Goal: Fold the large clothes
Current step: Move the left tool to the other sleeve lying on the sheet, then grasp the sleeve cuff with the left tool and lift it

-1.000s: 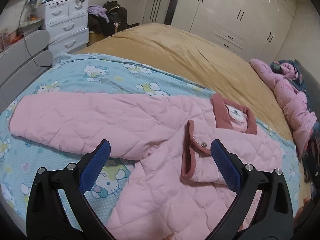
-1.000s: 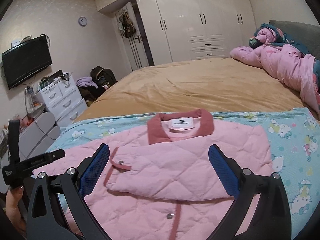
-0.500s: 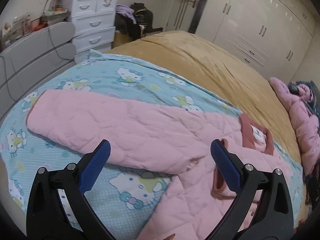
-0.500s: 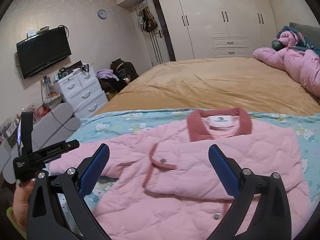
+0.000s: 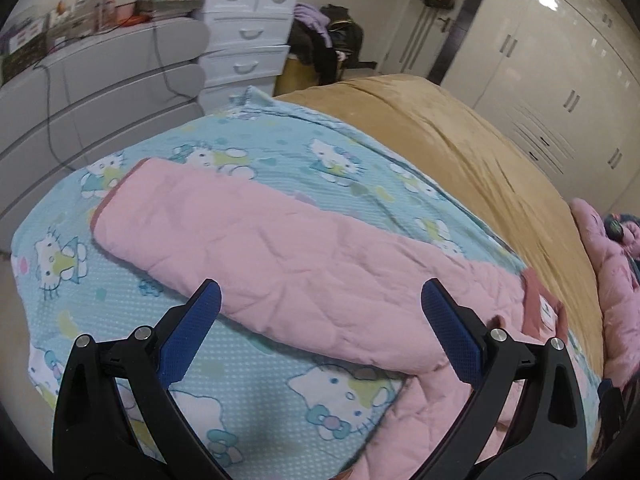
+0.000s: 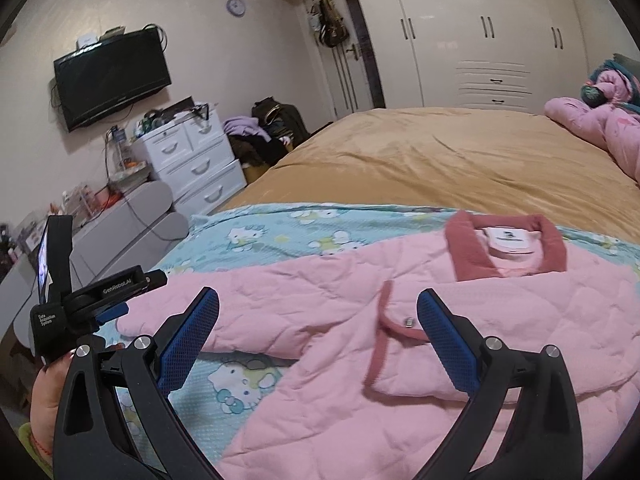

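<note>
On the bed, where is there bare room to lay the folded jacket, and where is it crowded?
Free: the tan bedspread beyond the jacket's collar, and the blue sheet between the outstretched sleeve and the near edge. Crowded: the pink jacket fills the sheet's middle, and the pink bedding piles up at the far right. Both grippers are open, holding nothing.

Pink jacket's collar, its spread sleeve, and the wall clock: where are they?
collar (image 6: 466, 252): right wrist view, left side of the red band.
sleeve (image 5: 256, 248): left wrist view, middle of the quilted length.
wall clock (image 6: 235, 6): right wrist view, its face.
</note>
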### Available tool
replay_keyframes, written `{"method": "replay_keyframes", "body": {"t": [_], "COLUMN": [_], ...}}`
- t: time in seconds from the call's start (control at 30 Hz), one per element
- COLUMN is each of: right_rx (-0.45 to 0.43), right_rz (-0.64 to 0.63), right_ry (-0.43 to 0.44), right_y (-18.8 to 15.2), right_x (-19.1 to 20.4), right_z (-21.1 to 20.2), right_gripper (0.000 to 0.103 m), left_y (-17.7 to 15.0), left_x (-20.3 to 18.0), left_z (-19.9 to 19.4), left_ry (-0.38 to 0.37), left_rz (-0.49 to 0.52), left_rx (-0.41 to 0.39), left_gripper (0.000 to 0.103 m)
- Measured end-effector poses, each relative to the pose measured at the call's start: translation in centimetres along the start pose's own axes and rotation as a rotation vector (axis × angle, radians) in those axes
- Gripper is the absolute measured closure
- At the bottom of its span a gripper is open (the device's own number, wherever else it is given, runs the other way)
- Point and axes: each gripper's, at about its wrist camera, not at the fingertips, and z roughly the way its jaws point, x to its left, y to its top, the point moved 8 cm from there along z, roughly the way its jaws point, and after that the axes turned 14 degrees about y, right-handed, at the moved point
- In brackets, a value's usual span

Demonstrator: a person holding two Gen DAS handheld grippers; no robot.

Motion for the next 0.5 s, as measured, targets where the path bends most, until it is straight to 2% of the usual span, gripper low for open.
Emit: {"method": "replay_keyframes", "body": {"t": [0.17,0.3,0.5], "right_rx": [0.029,0.058,0.128], "right_rz": [-0.013,-0.002,-0.043], "right_ry": [0.007,0.047,0.072], "right_y": [-0.2,-0.6,-1.9], "right_x": [1.1,2.0,3.9], "right_z": [1.9,3.4,6.0], "right_gripper": [0.004,0.004,0.004], "left_y": [0.0,0.1,-0.1], "left_x": [1.2,2.5,5.3], "left_z": [1.5,2.8,5.0], "left_ry": [0.005,0.023,0.084], "left_rz": [-0.031,-0.064,-0.121], "left_rx": [0.034,0.057,0.083], "left_gripper": [0.009,0.009,0.009]}}
